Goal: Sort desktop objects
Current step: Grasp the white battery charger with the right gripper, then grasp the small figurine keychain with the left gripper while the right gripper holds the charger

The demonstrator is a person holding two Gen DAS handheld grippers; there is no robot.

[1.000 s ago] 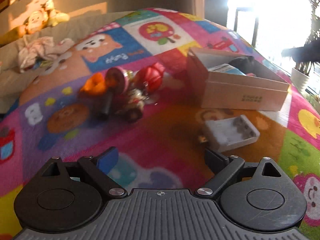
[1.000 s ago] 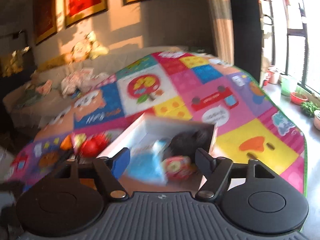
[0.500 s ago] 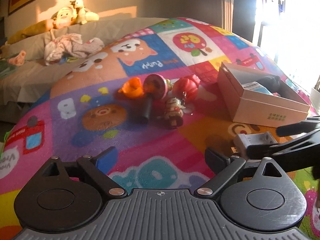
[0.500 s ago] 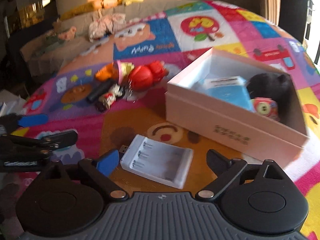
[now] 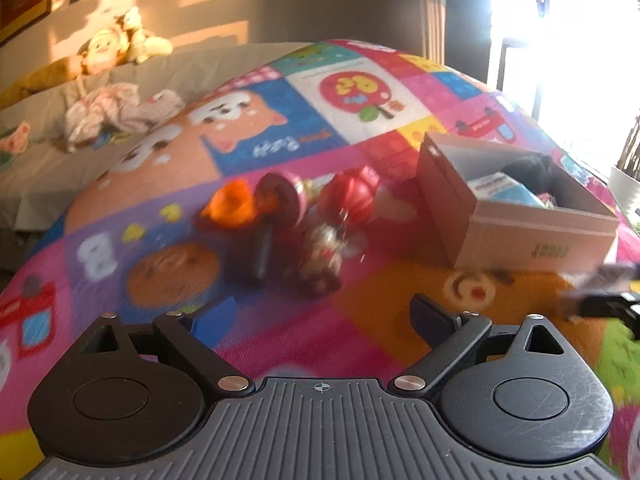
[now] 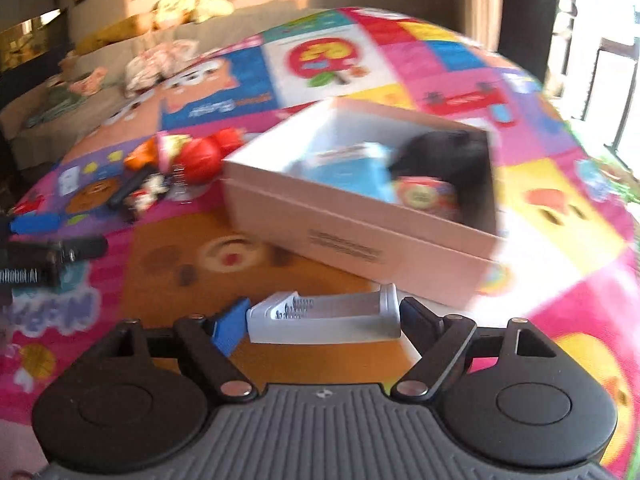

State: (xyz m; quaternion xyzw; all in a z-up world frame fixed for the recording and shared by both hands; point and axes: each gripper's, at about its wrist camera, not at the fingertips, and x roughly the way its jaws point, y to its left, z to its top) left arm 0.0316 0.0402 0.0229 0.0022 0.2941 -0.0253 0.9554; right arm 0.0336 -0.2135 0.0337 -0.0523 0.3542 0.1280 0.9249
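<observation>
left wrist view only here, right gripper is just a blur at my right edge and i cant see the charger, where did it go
Observer: The white battery charger lies on the mat between the fingers of the right gripper.
Operator: gripped yet
Observer: The jaws have just been closing; the pads look to touch both ends of the charger, which lies crosswise between them.
Operator: room in the box? i only see blue and black stuff in it
Observer: In the box a small round red toy also sits at the near wall, between the blue pack and the black item; the far left corner looks bare.
</observation>
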